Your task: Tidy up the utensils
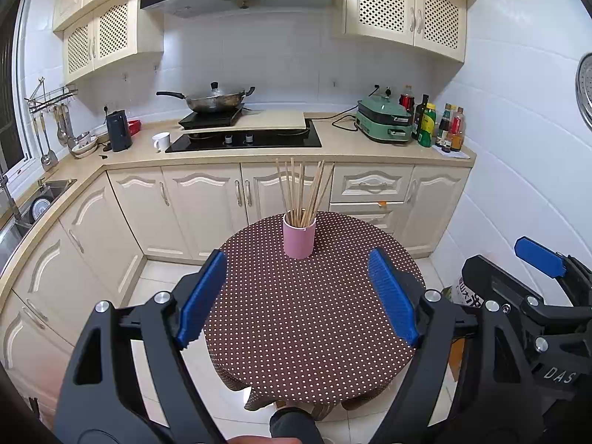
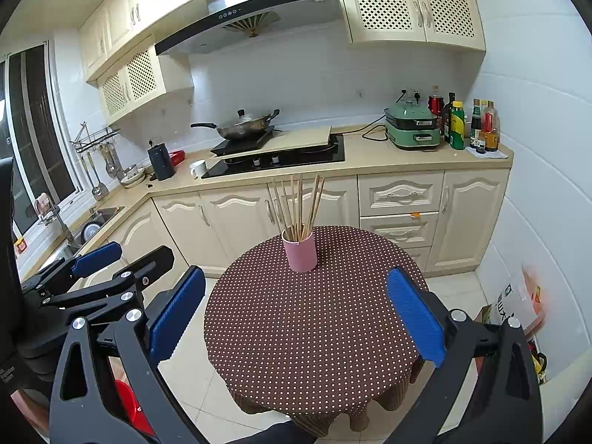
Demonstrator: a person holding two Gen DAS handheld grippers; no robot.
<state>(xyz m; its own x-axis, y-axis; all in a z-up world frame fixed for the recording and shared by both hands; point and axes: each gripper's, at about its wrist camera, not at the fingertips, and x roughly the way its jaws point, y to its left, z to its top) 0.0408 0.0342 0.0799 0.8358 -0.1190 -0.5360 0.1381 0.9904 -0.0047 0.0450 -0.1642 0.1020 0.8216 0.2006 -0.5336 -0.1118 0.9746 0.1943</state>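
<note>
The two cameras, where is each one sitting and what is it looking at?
Left wrist: on the left gripper, facing the dotted table; its open blue fingers and the right gripper show.
Right wrist: on the right gripper, facing the same table; the left gripper shows.
Shared: pink cup holding chopsticks, stove.

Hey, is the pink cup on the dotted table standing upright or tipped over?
Upright. The pink cup stands on its base on the dotted tablecloth, and the wooden chopsticks inside it fan upward from its open mouth.
</note>
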